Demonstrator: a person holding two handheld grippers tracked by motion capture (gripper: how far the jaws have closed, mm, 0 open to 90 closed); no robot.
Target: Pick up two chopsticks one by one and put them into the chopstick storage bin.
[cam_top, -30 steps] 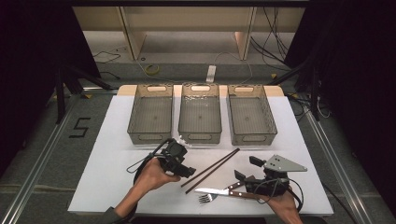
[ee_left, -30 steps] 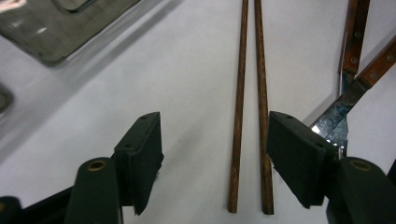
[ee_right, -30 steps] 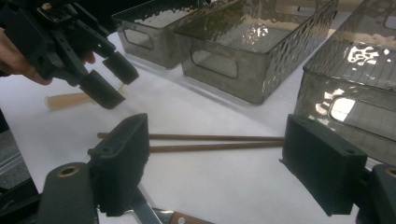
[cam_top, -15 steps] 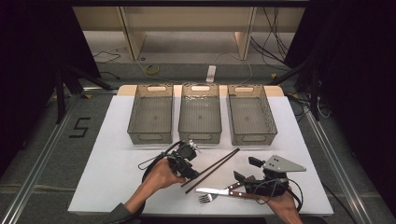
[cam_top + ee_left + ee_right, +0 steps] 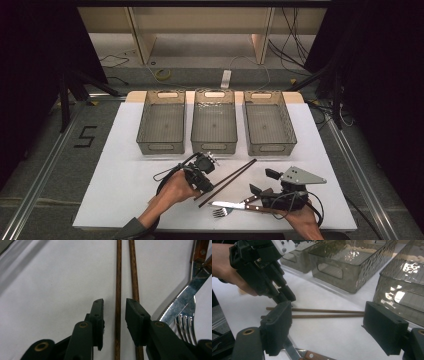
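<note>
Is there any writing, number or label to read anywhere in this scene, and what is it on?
"5": a black numeral marked on the grey floor, left of the white table.
The three clear grey plastic bins, the brown wooden chopsticks and the wood-handled knife show no readable text.

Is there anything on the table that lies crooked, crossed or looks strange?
Nothing is spilled or broken. Only the knife lies across the fork near the front edge, so they overlap. The two chopsticks lie slanted but neatly side by side, and the three trays stand in a straight row, all empty.
</note>
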